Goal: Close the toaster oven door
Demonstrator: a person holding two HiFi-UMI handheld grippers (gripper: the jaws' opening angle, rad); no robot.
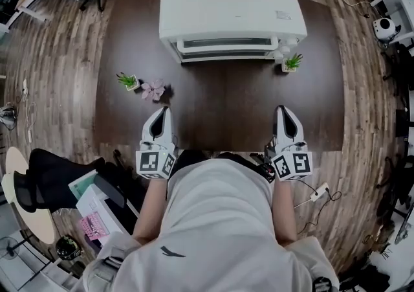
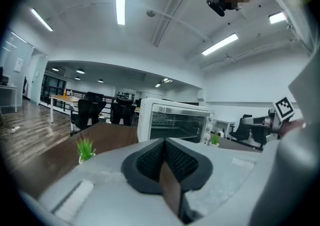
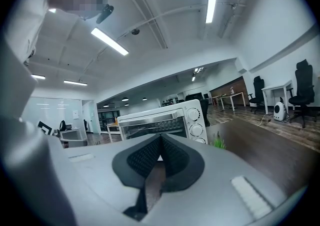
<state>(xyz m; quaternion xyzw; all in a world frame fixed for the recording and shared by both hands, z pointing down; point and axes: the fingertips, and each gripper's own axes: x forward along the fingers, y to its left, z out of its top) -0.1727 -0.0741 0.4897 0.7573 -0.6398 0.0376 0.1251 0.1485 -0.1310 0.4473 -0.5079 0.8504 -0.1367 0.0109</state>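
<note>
A white toaster oven (image 1: pixel 231 6) stands at the far side of the dark table (image 1: pixel 226 112). Its glass door (image 1: pixel 226 44) sits upright against the front and looks closed. Both gripper views face the toaster oven (image 2: pixel 172 122) (image 3: pixel 162 122) from a distance. My left gripper (image 1: pixel 164 110) rests near the table's front edge on the left, shut, with nothing between its jaws (image 2: pixel 164 142). My right gripper (image 1: pixel 283 109) is level with it on the right, also shut and empty (image 3: pixel 160 139). Neither gripper touches the oven.
A small green potted plant (image 1: pixel 128 81) and a pink flower (image 1: pixel 153 89) stand left of centre, ahead of the left gripper. Another small plant (image 1: pixel 292 62) sits by the oven's right front corner. Boxes (image 1: pixel 97 210) lie on the floor at lower left.
</note>
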